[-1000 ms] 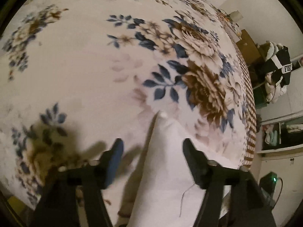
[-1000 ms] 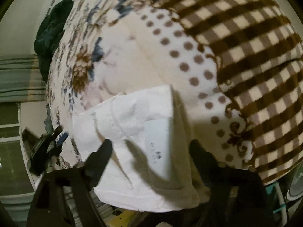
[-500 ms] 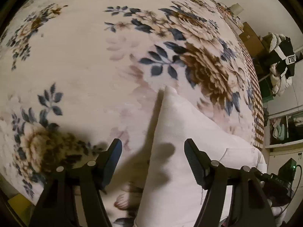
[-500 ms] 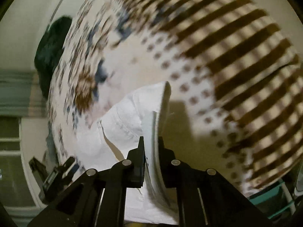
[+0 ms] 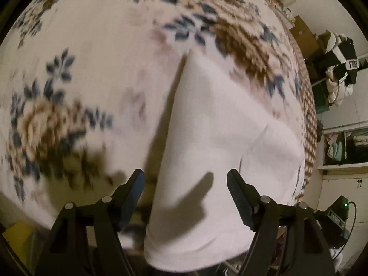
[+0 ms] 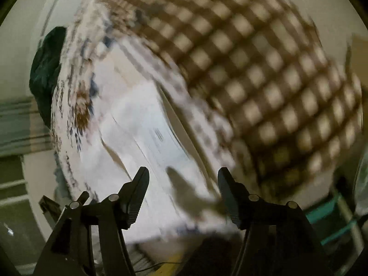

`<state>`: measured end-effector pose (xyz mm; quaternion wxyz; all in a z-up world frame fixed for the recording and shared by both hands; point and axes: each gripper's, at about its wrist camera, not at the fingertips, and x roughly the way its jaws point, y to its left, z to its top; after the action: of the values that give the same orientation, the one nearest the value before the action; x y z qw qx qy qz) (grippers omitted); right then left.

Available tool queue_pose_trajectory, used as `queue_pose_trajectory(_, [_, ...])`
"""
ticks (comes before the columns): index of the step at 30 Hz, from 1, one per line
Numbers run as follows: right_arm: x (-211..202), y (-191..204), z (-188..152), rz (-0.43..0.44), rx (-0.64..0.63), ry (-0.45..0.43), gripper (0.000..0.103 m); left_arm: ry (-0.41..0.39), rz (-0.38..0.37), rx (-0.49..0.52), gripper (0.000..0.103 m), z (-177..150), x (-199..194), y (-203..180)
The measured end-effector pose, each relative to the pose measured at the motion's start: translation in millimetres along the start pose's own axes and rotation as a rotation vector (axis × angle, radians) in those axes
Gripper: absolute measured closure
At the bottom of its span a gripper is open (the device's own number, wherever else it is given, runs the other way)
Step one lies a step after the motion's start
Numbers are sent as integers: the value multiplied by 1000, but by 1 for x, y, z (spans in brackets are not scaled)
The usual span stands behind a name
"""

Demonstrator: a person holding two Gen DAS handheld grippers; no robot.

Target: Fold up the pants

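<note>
The white pants (image 5: 214, 138) lie folded on the floral bedspread (image 5: 92, 57), near its front edge. In the left wrist view my left gripper (image 5: 185, 184) is open, its jaws wide apart above the near end of the pants and holding nothing. The pants also show in the right wrist view (image 6: 142, 142), blurred by motion. My right gripper (image 6: 183, 181) is open above them, jaws wide apart, nothing between them.
A brown checked blanket (image 6: 253, 69) covers the bed beyond the pants. A dark green garment (image 6: 46, 69) lies at the far bed edge. Clothes (image 5: 340, 69) hang at the right by shelves (image 5: 345, 147). A black device with a green light (image 5: 338, 211) stands below.
My right gripper was shut on the pants' edge half a second ago and has let go and opened. Both views pulled back, so the pants look larger. The left gripper stayed open.
</note>
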<state>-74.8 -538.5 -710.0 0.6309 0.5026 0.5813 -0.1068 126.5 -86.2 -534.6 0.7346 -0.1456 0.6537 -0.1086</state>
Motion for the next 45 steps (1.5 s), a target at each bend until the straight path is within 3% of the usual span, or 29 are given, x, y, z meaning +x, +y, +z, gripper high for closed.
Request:
queue_pose_trajectory(3, [26, -20, -26, 75, 101, 68, 38, 55, 69, 15, 30, -19, 22, -1])
queue_pose_trajectory(7, [71, -22, -46, 191, 182, 84, 38, 21, 119, 22, 26, -28, 33, -3])
queue_pose_trajectory(10, [87, -16, -51, 197, 175, 62, 40, 15, 130, 25, 26, -29, 33, -5])
queue_pose_trajectory(12, [89, -9, -55, 207, 165, 30, 62, 11, 135, 33, 26, -29, 34, -6])
queue_pose_trajectory(14, [89, -4, -60, 185, 153, 0, 74, 15, 128, 36, 26, -29, 34, -6])
queue_pose_trajectory(17, [85, -5, -65, 158, 178, -28, 80, 17, 124, 40, 26, -31, 35, -9])
queue_pose_trajectory(22, [84, 3, -63, 129, 163, -23, 79, 21, 105, 18, 26, -31, 36, -8])
queue_pose_trajectory(25, [85, 12, -59, 141, 156, 0, 68, 13, 37, -24, 25, -31, 27, 2])
queue_pose_trajectory(27, [81, 10, -57, 142, 126, -7, 42, -18, -70, -42, 16, -28, 16, 10])
queue_pose_trajectory(28, [81, 10, -56, 150, 110, -14, 36, -45, -108, -43, 13, -26, 11, 11])
queue_pose_trajectory(32, [96, 14, -60, 224, 69, 16, 23, -68, -136, -22, 10, -16, 11, 16])
queue_pose_trajectory(35, [112, 24, -57, 279, 57, 8, 0, -20, -170, -55, 10, -12, 30, 30])
queue_pose_trajectory(39, [123, 41, -49, 331, 56, 8, 0, 17, -179, -73, 10, -12, 45, 37])
queue_pose_trajectory(45, [140, 61, -40, 357, 54, 20, 0, 1, -215, -73, 10, -14, 44, 42])
